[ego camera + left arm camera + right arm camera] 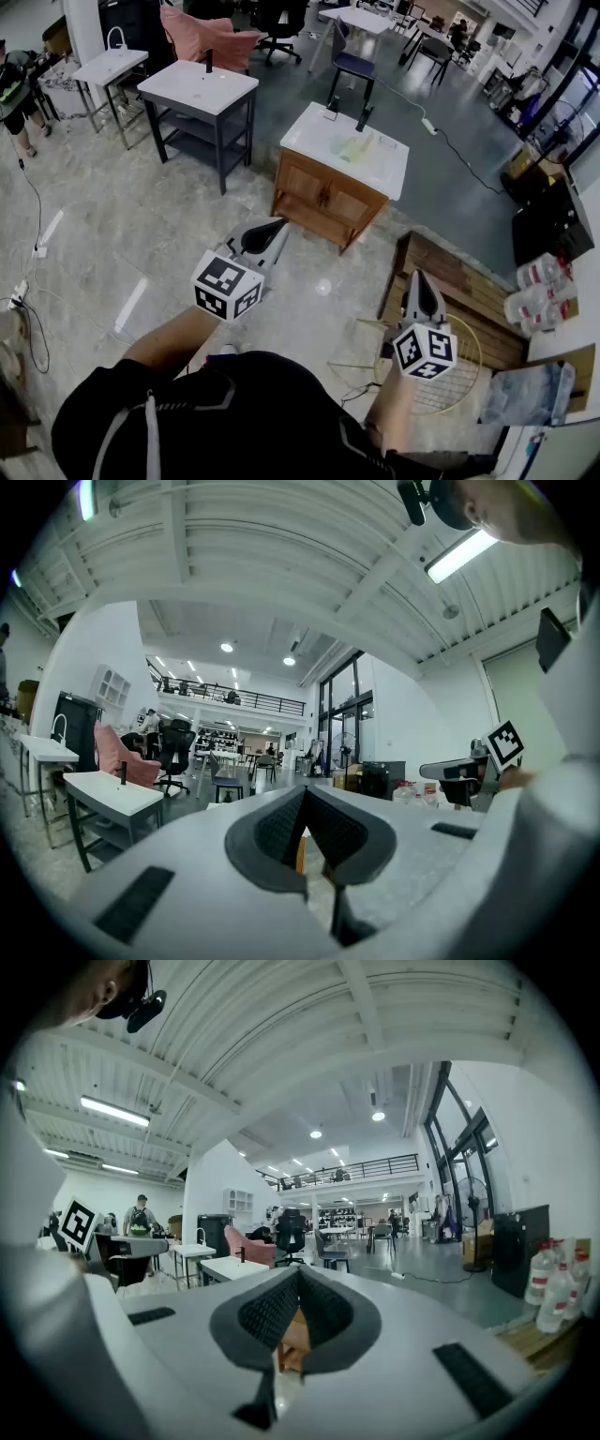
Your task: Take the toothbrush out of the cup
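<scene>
Both claws pressed together, nothing between them.
Left claw (274,228) and right claw (419,278), held level, point toward a white-topped wooden desk (314,139), well apart from it.

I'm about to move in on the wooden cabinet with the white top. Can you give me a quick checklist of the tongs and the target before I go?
1. Left tongs empty: ok, shut with nothing between them.
2. Right tongs empty: ok, shut with nothing held.
3. Tongs open, ready for a grasp: not ok, both pairs are shut.
4. Wooden cabinet within reach: not ok, it stands ahead of both tongs across open floor.
5. Toothbrush and cup located: cannot tell, the items on the cabinet's white top are too small to name from the head view.
</scene>
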`<state>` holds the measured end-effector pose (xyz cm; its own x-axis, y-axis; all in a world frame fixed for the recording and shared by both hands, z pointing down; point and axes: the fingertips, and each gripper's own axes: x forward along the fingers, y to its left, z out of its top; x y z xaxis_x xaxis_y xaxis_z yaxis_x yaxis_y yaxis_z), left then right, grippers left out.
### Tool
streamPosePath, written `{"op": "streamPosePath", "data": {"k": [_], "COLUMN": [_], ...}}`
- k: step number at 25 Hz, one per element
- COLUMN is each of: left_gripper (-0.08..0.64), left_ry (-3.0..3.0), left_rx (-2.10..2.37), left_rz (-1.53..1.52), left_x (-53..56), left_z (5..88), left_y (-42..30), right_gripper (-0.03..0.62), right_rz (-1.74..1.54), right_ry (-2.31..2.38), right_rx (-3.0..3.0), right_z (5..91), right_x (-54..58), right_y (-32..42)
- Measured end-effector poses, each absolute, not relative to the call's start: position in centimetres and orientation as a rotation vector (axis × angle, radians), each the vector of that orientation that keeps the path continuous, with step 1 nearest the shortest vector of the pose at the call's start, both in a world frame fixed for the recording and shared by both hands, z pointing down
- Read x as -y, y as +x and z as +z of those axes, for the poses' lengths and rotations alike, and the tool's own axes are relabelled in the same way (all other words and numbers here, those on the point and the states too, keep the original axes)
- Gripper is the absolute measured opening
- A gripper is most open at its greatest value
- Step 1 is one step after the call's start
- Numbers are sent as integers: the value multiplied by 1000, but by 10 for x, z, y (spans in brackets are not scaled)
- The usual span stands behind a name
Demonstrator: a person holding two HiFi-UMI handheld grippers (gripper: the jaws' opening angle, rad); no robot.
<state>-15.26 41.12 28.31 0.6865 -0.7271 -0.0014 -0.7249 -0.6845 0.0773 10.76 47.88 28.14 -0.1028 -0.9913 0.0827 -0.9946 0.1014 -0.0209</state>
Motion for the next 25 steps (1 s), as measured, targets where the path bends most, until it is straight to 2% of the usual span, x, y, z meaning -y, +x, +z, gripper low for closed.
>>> {"op": "streamPosePath", "data": {"k": [6,17,25], "left_gripper": [5,5,5], "left_ry": [2805,2834,2845], "left_rx": [1203,1171,1150], "left_rz": [-39,-60,-73], "left_x": [-409,-408,-395], "left_z": [287,279,279], "left_y": [-157,-167,-197], "right_gripper": [5,5,5], "right_rz": [-13,34,32], "right_ry": [2070,2179,2147], "right_rx": [2198,2215,2214], "right_z": [275,264,266], "right_x": [-483,-483,-465], "right_y": [99,98,60]}}
